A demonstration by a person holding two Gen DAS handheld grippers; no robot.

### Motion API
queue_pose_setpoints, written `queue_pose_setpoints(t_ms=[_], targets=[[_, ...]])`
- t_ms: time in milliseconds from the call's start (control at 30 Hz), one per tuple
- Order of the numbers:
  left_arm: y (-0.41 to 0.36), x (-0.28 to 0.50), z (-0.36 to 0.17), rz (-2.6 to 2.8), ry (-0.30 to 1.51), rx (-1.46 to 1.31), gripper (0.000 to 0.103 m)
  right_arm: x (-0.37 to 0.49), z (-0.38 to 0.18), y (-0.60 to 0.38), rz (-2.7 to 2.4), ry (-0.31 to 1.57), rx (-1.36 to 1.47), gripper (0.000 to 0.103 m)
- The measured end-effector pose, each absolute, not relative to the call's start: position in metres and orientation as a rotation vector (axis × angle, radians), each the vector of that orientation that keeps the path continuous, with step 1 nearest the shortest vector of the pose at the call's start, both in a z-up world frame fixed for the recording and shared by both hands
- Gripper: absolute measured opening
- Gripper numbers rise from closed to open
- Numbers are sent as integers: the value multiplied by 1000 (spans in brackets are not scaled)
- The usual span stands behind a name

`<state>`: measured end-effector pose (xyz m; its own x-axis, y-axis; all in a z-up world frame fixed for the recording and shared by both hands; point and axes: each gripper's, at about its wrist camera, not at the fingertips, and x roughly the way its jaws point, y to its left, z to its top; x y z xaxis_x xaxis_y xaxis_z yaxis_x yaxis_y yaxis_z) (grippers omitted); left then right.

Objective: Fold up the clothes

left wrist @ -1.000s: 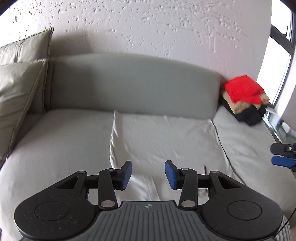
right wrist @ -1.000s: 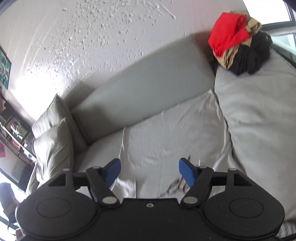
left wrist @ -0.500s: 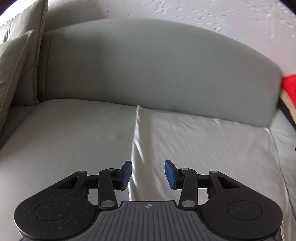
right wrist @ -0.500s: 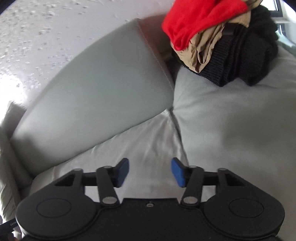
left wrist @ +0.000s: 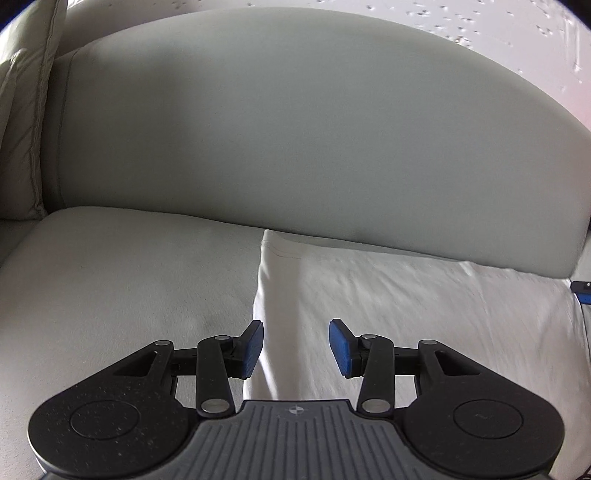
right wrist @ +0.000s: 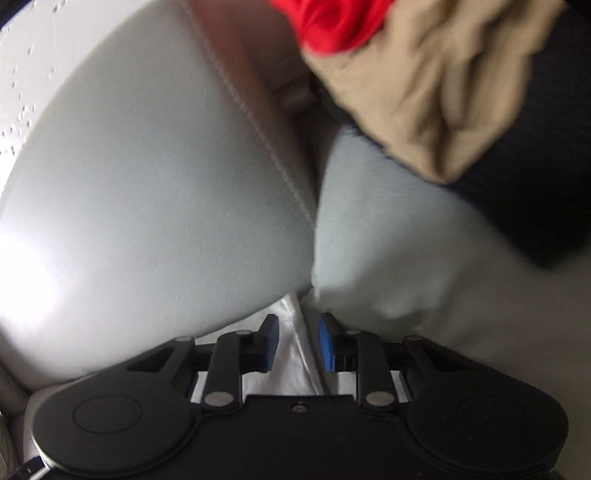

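A white garment (left wrist: 406,314) lies flat on the grey sofa seat (left wrist: 129,280), its far edge against the backrest (left wrist: 295,129). My left gripper (left wrist: 297,349) is open just above the garment's far left corner area, the cloth's left edge running under its left pad (left wrist: 253,349). My right gripper (right wrist: 298,341) is low at the garment's far right corner, where backrest and side cushion meet. Its jaws are closing, with a ridge of the white cloth (right wrist: 295,354) between the pads and a gap still showing. The right gripper's tip (left wrist: 581,291) shows at the left wrist view's right edge.
A pile of clothes, red (right wrist: 332,22), tan (right wrist: 436,92) and black (right wrist: 535,184), sits on the side cushion (right wrist: 406,258) close beyond the right gripper. Pale pillows (left wrist: 22,110) lean at the sofa's left end. A speckled white wall (left wrist: 517,37) rises behind.
Both grippers came down and forward to the garment's far edge by the backrest. The right jaws narrowed around the cloth corner; the left jaws kept their width. The clothes pile looms closer.
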<state>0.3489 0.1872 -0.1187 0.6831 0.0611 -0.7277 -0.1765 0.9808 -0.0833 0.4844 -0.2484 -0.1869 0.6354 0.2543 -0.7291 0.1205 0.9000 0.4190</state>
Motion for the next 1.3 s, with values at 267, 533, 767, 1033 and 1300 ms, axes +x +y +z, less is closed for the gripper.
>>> queue_pose_setpoints(t_ms=[267, 533, 767, 1033, 1300], targets=[[217, 366, -122, 181, 773, -174, 46, 488, -193, -241, 85, 911, 427, 3], [253, 418, -144, 124, 842, -366, 36, 486, -199, -244, 82, 926, 490, 3], [253, 435, -146, 94, 837, -332, 3, 481, -202, -245, 90, 910, 534, 5], [239, 409, -113, 84, 733, -184, 3, 450, -182, -231, 105, 798, 414, 4], [240, 319, -67, 70, 664, -197, 3, 364, -124, -245, 110, 710, 459, 4]])
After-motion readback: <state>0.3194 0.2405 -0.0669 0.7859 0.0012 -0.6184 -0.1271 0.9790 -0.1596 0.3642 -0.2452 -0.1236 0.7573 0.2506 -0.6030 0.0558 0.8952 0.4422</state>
